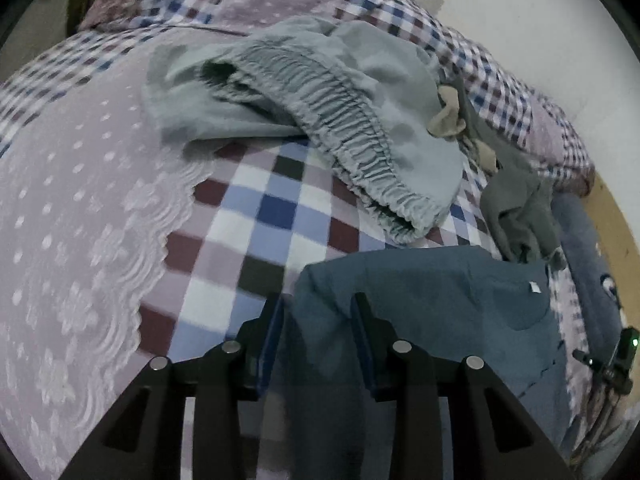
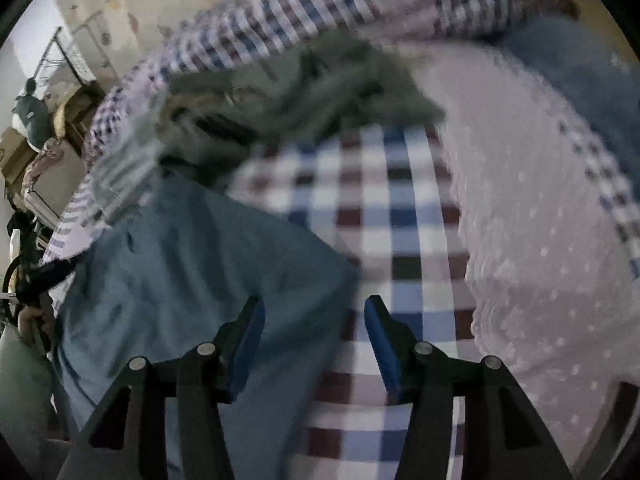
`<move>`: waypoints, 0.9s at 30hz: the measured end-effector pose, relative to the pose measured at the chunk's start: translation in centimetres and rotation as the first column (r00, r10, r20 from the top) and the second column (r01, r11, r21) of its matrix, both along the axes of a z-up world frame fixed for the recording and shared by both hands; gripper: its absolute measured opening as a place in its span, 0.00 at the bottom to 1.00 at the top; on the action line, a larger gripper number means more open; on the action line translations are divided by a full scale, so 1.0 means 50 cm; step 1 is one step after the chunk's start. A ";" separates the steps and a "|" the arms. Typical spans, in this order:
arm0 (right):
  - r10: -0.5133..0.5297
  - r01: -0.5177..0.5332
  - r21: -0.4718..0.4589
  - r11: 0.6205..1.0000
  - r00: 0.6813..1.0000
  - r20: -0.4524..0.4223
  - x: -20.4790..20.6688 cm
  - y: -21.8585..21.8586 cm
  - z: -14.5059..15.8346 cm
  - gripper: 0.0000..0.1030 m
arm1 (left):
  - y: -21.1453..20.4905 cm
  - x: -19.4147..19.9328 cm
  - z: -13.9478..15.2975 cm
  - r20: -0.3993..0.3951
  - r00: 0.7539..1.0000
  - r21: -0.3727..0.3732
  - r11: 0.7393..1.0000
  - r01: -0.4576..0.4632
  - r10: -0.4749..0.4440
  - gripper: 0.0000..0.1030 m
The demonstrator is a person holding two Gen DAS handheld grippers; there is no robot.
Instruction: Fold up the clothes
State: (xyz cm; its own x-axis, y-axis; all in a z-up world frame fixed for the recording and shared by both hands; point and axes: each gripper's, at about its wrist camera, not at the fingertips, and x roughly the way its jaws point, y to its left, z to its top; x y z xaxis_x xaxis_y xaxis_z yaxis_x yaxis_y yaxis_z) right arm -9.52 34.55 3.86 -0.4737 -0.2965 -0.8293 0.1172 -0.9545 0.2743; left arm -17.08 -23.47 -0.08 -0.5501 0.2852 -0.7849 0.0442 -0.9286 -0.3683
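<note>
A blue garment (image 1: 432, 320) lies flat on the checked bedspread (image 1: 256, 216), and its left edge runs between the fingers of my open left gripper (image 1: 318, 312). In the right wrist view the same blue garment (image 2: 192, 280) lies at the left, its right edge between the fingers of my open right gripper (image 2: 314, 312). A pale grey-green garment with a gathered elastic waistband (image 1: 344, 120) lies crumpled farther back on the bed. A dark grey garment (image 1: 516, 208) is bunched to its right; it shows blurred in the right wrist view (image 2: 320, 84).
A lilac dotted lace-edged cover (image 1: 80, 208) spreads over the bed's left side and shows at the right in the right wrist view (image 2: 540, 220). A blue pillow (image 1: 588, 272) lies at the bed's right edge. A wall (image 1: 520, 20) stands behind. Boxes and furniture (image 2: 36, 128) stand beyond the bed.
</note>
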 end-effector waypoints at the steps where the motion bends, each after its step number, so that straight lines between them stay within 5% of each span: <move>1: -0.001 0.001 -0.017 1.000 1.000 0.018 -0.019 0.002 -0.025 0.54 | 0.002 -0.007 0.000 -0.003 1.000 0.002 1.000 0.003 -0.003 0.35; 4: 0.015 -0.011 -0.099 0.995 0.999 0.033 -0.050 0.014 -0.060 0.54 | -0.001 -0.019 0.000 -0.022 1.000 0.037 0.999 -0.004 0.005 0.04; 7: 0.061 -0.057 -0.119 0.991 0.998 0.030 -0.072 -0.007 -0.071 0.50 | -0.004 -0.022 0.009 -0.069 0.997 0.056 0.998 -0.013 0.016 0.03; 9: 0.103 -0.099 -0.114 0.988 0.994 0.024 -0.083 -0.032 -0.075 0.23 | -0.018 -0.001 0.038 -0.165 0.985 0.091 0.995 -0.035 0.050 0.03; 10: 0.125 -0.124 -0.083 0.989 0.992 0.014 -0.084 -0.048 -0.072 0.01 | -0.026 0.012 0.051 -0.211 0.975 0.109 0.993 -0.054 0.076 0.03; 14: 0.085 -0.086 -0.002 0.996 0.991 -0.101 -0.076 -0.059 -0.026 0.00 | -0.052 0.028 0.036 -0.215 0.960 0.095 0.982 -0.164 0.181 0.03; 19: -0.024 0.032 0.058 0.998 0.989 -0.145 -0.069 -0.037 -0.023 0.03 | -0.045 0.004 0.003 -0.060 0.988 0.036 0.989 -0.142 0.144 0.05; 21: -0.055 0.069 0.112 0.991 0.991 -0.121 -0.070 -0.039 -0.034 0.05 | -0.044 0.014 0.016 -0.068 0.991 0.019 0.994 -0.111 0.112 0.15; 23: -0.073 0.087 0.109 0.990 0.990 -0.125 -0.065 -0.035 -0.032 0.11 | -0.044 0.035 0.033 -0.091 0.992 0.029 0.996 -0.082 0.084 0.53; 24: -0.080 0.094 0.103 0.990 0.988 -0.132 -0.061 -0.032 -0.028 0.16 | -0.043 0.046 0.041 -0.104 0.992 0.029 0.997 -0.069 0.072 0.61; 25: -0.085 0.099 0.093 0.991 0.986 -0.146 -0.056 -0.029 -0.021 0.33 | -0.042 0.057 0.050 -0.117 0.991 0.030 0.998 -0.057 0.060 0.70; 26: -0.092 0.106 0.081 0.991 0.983 -0.160 -0.051 -0.025 -0.014 0.47 | -0.041 0.069 0.059 -0.130 0.990 0.030 0.999 -0.045 0.048 0.70; 27: -0.098 0.111 0.069 0.991 0.980 -0.172 -0.047 -0.021 -0.008 0.47 | -0.040 0.080 0.067 -0.143 0.989 0.030 0.999 -0.032 0.036 0.70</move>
